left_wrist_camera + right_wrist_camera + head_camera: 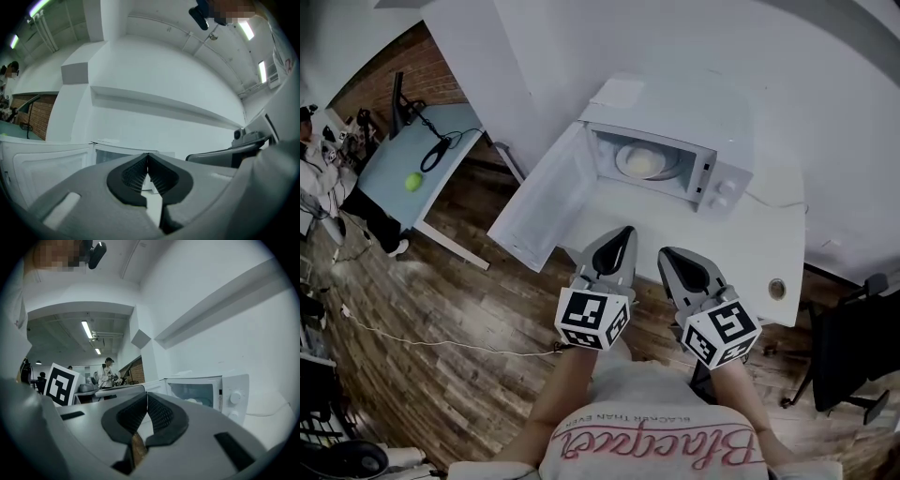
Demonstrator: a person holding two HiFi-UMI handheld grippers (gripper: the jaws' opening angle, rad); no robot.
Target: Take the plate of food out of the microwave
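A white microwave (724, 155) stands on a white table (769, 244) with its door (546, 195) swung open to the left. Inside it a white plate (628, 167) holds pale yellow food (643, 164). Both grippers hover side by side near the table's front edge, short of the oven. My left gripper (626, 231) is shut with nothing in it, tips touching in the left gripper view (148, 154). My right gripper (664, 253) is also shut and empty (147, 393); the right gripper view shows the microwave (232, 392) ahead to its right.
A light blue desk (412, 173) with a green ball (413, 182) and a monitor stands at the left on the wooden floor. A black chair (853, 352) is at the right. A cable hole (777, 288) marks the table's right front corner. People stand far off at the left.
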